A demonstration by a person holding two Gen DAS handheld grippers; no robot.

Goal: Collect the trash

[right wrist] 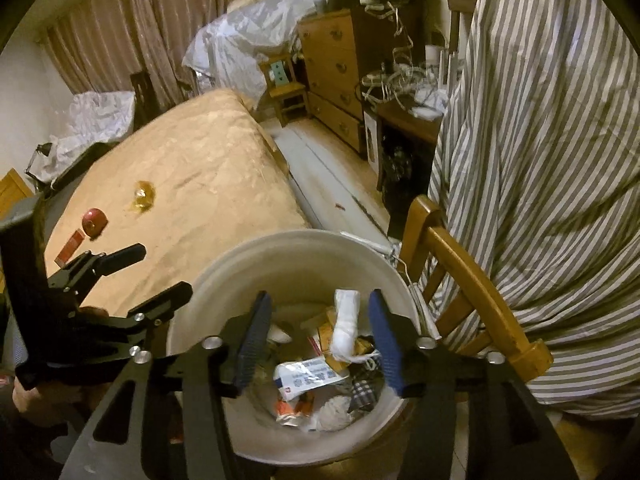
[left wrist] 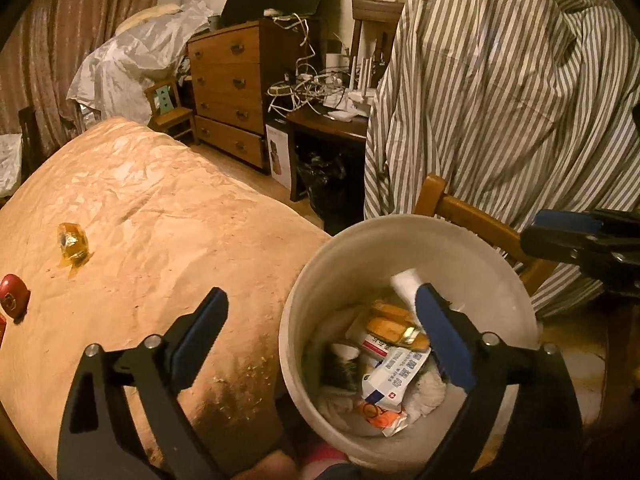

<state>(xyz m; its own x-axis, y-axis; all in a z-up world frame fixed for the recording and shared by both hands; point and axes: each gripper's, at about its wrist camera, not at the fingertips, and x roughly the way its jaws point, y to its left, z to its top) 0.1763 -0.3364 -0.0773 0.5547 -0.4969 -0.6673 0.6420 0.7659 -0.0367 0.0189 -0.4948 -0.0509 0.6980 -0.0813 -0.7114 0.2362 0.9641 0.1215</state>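
Both grippers hover with jaws spread and empty, the right gripper and left gripper, over the white bin holding wrappers and a white roll. Only the right view shows a red packet on the tabletop beyond.

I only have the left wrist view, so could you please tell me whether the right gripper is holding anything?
Observer: No. The right gripper is open above the bin, with nothing between its pads.
Operator: Thank you. Is any trash left on the table besides the amber wrapper and the red round thing?
Observer: Yes. A flat red packet lies right beside the red round thing; your view cuts it off at the left edge.
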